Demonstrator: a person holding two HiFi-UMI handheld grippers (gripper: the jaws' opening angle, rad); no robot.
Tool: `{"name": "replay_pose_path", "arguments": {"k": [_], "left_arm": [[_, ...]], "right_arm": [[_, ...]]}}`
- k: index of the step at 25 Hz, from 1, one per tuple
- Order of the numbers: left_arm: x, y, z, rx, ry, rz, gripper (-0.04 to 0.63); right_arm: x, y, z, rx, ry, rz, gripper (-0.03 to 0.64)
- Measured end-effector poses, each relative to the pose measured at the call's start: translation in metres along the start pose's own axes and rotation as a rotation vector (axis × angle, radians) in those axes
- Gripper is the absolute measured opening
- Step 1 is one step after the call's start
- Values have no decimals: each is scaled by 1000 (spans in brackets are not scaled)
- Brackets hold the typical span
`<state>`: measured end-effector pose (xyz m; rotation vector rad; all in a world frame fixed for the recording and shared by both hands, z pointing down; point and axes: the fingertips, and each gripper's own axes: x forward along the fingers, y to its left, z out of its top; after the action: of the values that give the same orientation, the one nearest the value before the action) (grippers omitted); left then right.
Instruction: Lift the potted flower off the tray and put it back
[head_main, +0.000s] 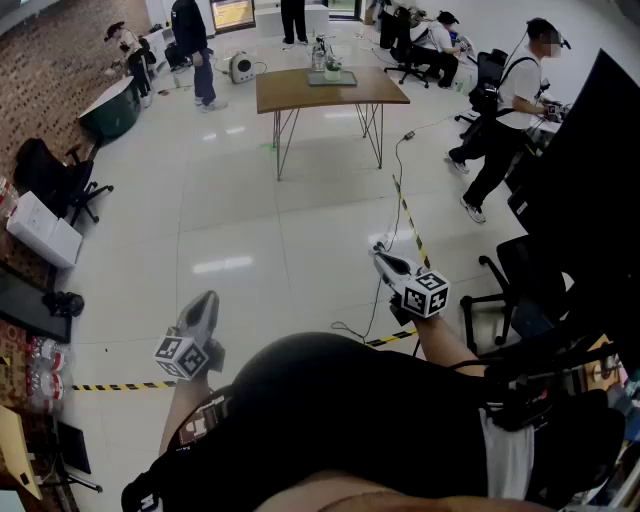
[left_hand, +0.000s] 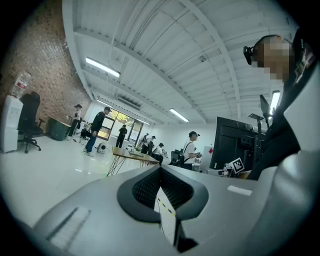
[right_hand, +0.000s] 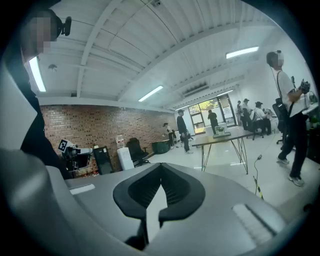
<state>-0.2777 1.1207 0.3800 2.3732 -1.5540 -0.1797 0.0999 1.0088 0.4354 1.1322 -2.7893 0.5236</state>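
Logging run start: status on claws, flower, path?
Left claw shut, empty; right claw same. Potted flower on tray, far table, untouched. Cable and floor tape lie between.

No word, number or brand can be read anywhere; only black-and-white square markers (head_main: 425, 294) show, on the left gripper (head_main: 206, 298) and the right gripper (head_main: 381, 248)

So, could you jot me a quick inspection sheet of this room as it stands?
Surface: wooden table far across the floor, out of reach.
Job's things: potted flower on its tray, on that table.
Clutter: white box, office chair.
Grippers: left tongs and right tongs shut, empty.
Cables: black cable along striped floor tape.
Surroundings: brick wall, several people about.
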Motion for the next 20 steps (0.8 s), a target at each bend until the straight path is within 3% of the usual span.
{"name": "replay_pose_path", "arguments": {"k": [4, 11, 20], "left_arm": [[36, -13, 0, 9, 13, -35, -5], [111, 1, -11, -14, 50, -115, -5], [245, 96, 5, -39, 78, -261, -5]], "right_arm": [[-6, -29, 4, 15, -2, -22, 14], [-7, -73, 3, 43, -7, -109, 14], [93, -122, 53, 12, -31, -246, 14]]}}
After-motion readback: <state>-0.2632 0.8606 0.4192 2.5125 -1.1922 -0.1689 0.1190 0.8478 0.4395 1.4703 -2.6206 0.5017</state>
